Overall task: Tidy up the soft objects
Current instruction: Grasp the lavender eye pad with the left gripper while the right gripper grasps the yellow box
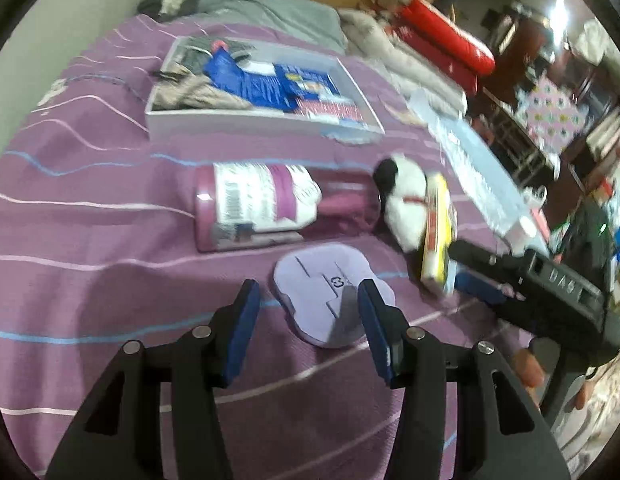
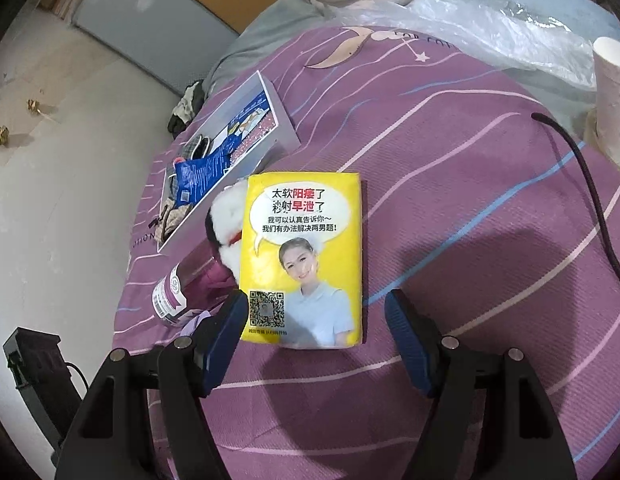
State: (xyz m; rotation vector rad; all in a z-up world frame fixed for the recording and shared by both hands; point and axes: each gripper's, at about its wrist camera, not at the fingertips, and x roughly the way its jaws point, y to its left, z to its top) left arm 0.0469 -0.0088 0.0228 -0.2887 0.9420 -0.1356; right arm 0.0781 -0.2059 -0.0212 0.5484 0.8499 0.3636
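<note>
Right gripper: my right gripper (image 2: 314, 334) was parted around the near end of the yellow tissue pack (image 2: 304, 260); the left finger looked to touch the pack's edge, the right finger stood clear of it, so I judged nothing clamped.
Left gripper: my left gripper (image 1: 308, 322) was parted and empty, its tips above the lilac foam pad (image 1: 332, 292), not pressing on it.
Tissue pack, place: it lay flat on the purple striped bedspread (image 2: 450, 208), printed face up, just beside the black-and-white plush toy (image 2: 226, 224), with the white tray (image 2: 276, 120) beyond.
Tissue pack, axis: its long axis ran away from me along my right gripper's pointing line, the code-printed end nearest, the speech-bubble end toward the tray.
Risk, one-sided contact: if I closed from there, the touching finger would likely shove the pack sideways before the other arrived, turning it or sliding it.
Risk, soft pack: it would probably buckle under a hard squeeze and sag from a grip on the end alone.
Risk, neighbours: a push forward could nudge the plush toy into the purple bottle (image 1: 254, 208), which lay on its side and might roll.
Risk, crowding: both grippers worked near each other and could bump.
</note>
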